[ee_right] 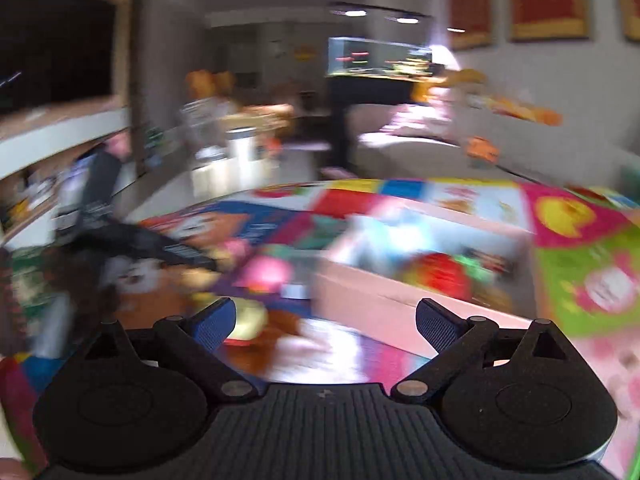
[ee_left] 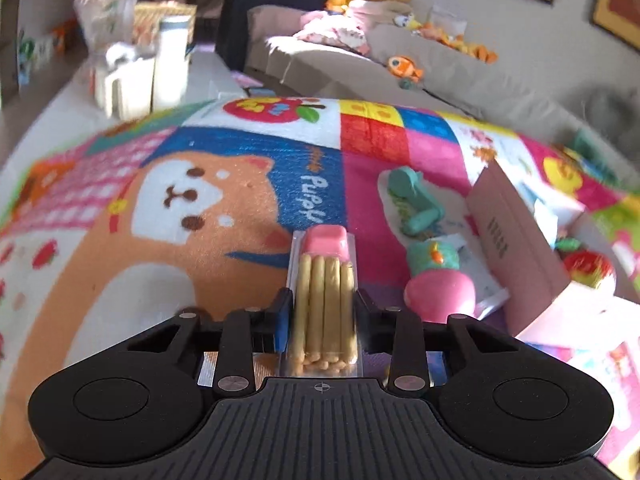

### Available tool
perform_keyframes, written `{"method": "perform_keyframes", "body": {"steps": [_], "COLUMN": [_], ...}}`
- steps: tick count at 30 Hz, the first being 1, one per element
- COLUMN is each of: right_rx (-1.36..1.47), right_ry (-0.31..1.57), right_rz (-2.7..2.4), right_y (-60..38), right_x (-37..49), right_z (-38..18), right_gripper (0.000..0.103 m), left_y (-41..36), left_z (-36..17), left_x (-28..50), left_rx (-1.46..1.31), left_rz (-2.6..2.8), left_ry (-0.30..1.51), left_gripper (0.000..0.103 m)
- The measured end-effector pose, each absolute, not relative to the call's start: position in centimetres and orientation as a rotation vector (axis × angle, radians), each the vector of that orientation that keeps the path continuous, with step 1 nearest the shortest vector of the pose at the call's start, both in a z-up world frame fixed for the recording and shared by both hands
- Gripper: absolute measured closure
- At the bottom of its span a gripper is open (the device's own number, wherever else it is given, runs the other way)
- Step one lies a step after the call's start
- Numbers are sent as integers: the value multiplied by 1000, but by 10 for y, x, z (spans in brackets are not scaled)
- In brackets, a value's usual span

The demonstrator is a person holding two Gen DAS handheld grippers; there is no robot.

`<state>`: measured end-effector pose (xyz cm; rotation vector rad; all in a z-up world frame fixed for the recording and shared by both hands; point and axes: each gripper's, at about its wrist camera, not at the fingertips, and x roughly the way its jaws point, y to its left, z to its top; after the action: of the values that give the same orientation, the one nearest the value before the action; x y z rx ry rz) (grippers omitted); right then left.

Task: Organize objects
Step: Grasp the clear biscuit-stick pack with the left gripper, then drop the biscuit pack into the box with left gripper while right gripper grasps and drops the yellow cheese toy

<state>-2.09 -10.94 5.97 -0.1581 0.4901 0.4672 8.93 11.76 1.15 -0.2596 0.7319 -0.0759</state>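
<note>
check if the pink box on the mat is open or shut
Open. The pink box has no lid on top, and toys, one red, show inside its walls in the blurred right wrist view. How full it is cannot be told.

We see daylight falling bright on the sofa (ee_left: 320,52) beyond the jaws. The right wrist view is heavily motion-blurred. Fisheye bends our edges.

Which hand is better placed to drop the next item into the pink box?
Left. Its gripper is shut on the clear pack of biscuit sticks, with the pink box nearby. The right gripper has open, empty jaws.
</note>
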Motion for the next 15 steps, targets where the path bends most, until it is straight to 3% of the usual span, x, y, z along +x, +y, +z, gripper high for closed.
{"method": "perform_keyframes", "body": {"steps": [9, 11, 12, 13, 15], "right_rx": [-250, -254, -256, -256, -218], "right_ry": [668, 691, 709, 722, 729], "right_rz": [514, 523, 524, 518, 512], "right_y": [-30, -25, -23, -24, -32], "right_x": [37, 41, 43, 43, 41], "right_z": [18, 14, 13, 12, 16], "right_gripper": [11, 21, 34, 41, 42], "left_y": [143, 142, 140, 139, 136], "left_z": [30, 34, 36, 37, 41], "left_x": [48, 40, 36, 34, 29], "left_rx": [-360, -362, -358, -354, -343], "left_rz": [-105, -120, -127, -132, -146], "left_ry": [685, 677, 674, 673, 669], "left_gripper": [67, 67, 67, 67, 67]}}
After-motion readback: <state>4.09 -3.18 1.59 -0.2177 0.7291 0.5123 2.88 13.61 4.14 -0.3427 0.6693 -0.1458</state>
